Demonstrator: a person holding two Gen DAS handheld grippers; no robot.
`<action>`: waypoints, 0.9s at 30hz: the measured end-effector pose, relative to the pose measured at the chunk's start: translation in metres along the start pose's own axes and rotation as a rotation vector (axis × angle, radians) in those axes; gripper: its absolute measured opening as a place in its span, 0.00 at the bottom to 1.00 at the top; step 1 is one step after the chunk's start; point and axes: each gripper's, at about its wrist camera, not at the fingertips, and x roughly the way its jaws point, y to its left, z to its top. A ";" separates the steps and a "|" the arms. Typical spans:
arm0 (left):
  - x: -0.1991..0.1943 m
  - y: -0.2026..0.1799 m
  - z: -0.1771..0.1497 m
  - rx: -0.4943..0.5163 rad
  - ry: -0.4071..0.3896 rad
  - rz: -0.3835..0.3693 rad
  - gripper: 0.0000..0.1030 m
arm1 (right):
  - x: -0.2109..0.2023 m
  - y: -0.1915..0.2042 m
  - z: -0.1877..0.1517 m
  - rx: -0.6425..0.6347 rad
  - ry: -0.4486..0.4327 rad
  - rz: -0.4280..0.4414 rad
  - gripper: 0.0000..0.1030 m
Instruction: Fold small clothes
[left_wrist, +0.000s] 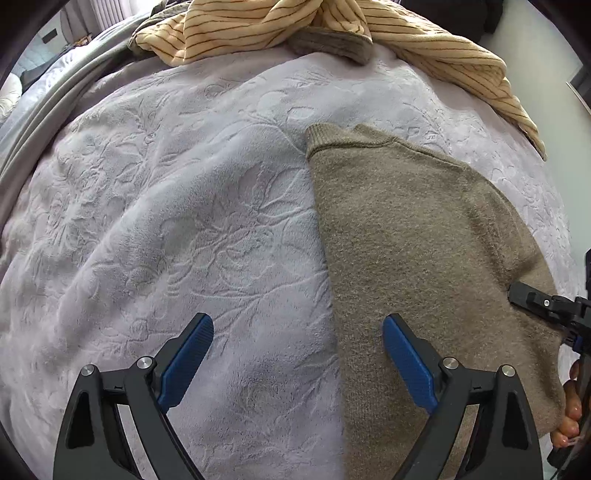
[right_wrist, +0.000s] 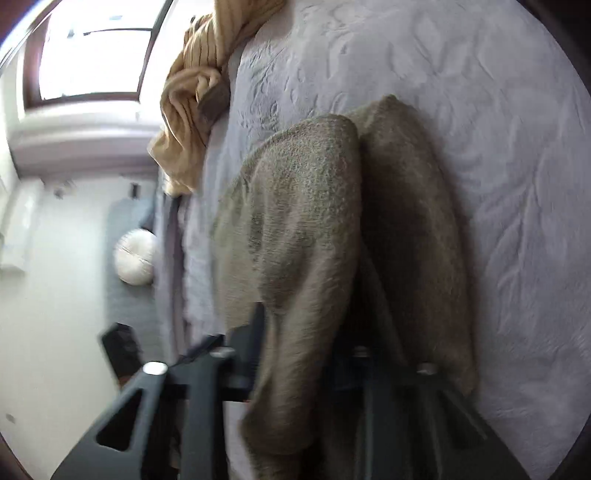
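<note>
- We see bare blanket left of the brown sweater — free passage there.
- The striped garment heaps along the blanket's far edge — it blocks that side.
- The right gripper crowds the sweater's right edge.

Taupe knit sweater, part-folded on bed.
Straight folded edge at frame centre; one edge lifted w/ fabric draped, lower right.

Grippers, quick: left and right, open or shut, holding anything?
Left gripper: open, holding nothing, one finger over the brown sweater, one over the blanket.
Right gripper: shut on the brown sweater, a fold of it draped over its fingers.
</note>
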 end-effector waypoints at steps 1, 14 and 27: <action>-0.004 -0.003 0.000 0.002 -0.019 -0.004 0.91 | -0.009 0.014 -0.005 -0.086 -0.028 -0.039 0.15; 0.010 -0.027 -0.012 0.057 -0.017 -0.024 0.91 | -0.016 -0.038 0.005 0.035 -0.080 -0.115 0.28; -0.013 -0.024 -0.057 0.127 0.036 -0.050 0.91 | -0.072 0.011 -0.047 -0.107 -0.027 -0.170 0.48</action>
